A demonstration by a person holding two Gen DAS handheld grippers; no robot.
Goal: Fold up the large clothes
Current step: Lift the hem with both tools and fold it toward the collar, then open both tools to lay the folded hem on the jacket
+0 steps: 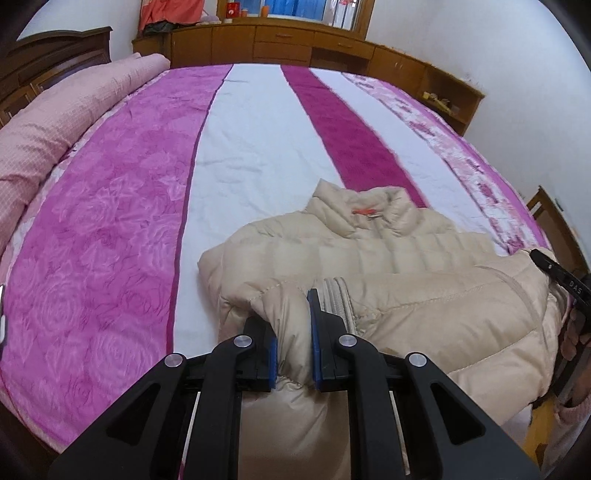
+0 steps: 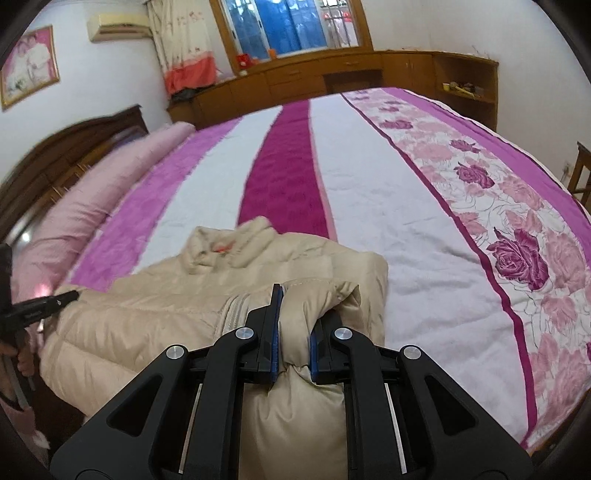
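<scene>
I am holding the left tongs (image 1: pixel 292 334) pinched narrow on a thick fold of the cream puffer jacket (image 1: pixel 388 266), at its near left corner, with the blue pads (image 1: pixel 272 354) pressing into the padding from both sides. I am gripping the near right corner of the same jacket (image 2: pixel 184 314) with the right tongs (image 2: pixel 295 334), narrowed around a bunched roll of fabric. Between the two grips I am seeing the jacket's ribbed grey band (image 1: pixel 338 299) lying just beside the left tongs. The jacket is resting on the near edge of the bed (image 1: pixel 258 140), its body spreading away from me and its stand-up collar (image 1: pixel 360 208) with a small orange tab pointing far. Beyond it the striped bedspread (image 2: pixel 369 177) is running in pink, white and magenta bands toward the far side. A pink rolled quilt (image 1: pixel 55 125) is lying along the left edge, and wooden cabinets (image 1: pixel 280 44) are standing under the window (image 2: pixel 280 26).
</scene>
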